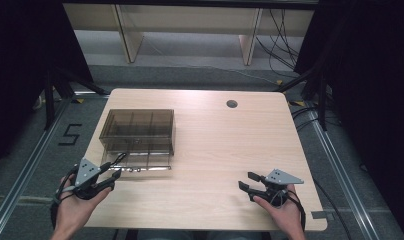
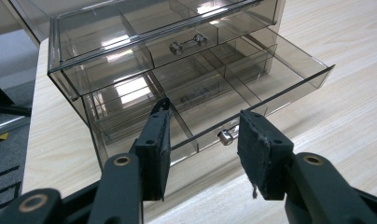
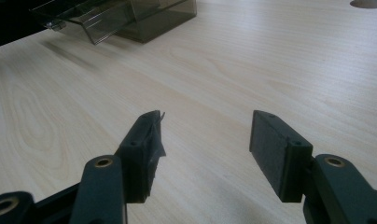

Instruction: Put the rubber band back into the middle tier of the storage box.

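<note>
Pale wooden table (image 1: 215,150), pulled-out drawer's knob (image 2: 227,136) just beyond the left gripper (image 2: 203,140), jaws spread.

organizer: smoky clear drawer box (image 1: 138,131), upright on desk's left
lower drawer (image 2: 252,84): pulled out, divided, metal knob (image 2: 226,136)
</note>
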Available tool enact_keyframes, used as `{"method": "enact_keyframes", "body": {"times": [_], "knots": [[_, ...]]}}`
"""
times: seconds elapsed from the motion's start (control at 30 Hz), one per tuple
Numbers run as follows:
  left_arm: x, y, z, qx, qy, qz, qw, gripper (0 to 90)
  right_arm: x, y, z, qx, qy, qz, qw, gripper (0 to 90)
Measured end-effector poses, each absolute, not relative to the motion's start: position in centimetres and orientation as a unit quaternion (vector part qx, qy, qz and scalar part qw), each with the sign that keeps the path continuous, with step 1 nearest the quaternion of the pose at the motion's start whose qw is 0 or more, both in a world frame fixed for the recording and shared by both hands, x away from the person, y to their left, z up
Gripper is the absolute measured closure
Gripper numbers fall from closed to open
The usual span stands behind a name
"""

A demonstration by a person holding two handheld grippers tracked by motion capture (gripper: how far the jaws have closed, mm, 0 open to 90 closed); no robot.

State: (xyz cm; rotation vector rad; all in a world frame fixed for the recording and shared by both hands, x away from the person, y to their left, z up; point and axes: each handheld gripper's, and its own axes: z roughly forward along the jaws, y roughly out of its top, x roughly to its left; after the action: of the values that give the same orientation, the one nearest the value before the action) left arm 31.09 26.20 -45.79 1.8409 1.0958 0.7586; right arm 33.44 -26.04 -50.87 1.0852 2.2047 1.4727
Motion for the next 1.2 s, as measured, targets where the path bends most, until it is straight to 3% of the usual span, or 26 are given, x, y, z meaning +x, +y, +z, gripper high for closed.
{"method": "enact_keyframes", "body": {"times": [0.9, 1.2], "knots": [[28.5, 25.9, -51.8, 0.699, 0.460, 0.306, 0.455, 50.8, 33.6, -26.0, -51.0, 0.363, 0.762, 0.515, 0.148, 44.4], [28.3, 26.1, -51.9, 0.687, 0.457, 0.317, 0.467, 50.6, 33.5, -25.9, -51.0, 0.370, 0.761, 0.515, 0.137, 44.5]]}}
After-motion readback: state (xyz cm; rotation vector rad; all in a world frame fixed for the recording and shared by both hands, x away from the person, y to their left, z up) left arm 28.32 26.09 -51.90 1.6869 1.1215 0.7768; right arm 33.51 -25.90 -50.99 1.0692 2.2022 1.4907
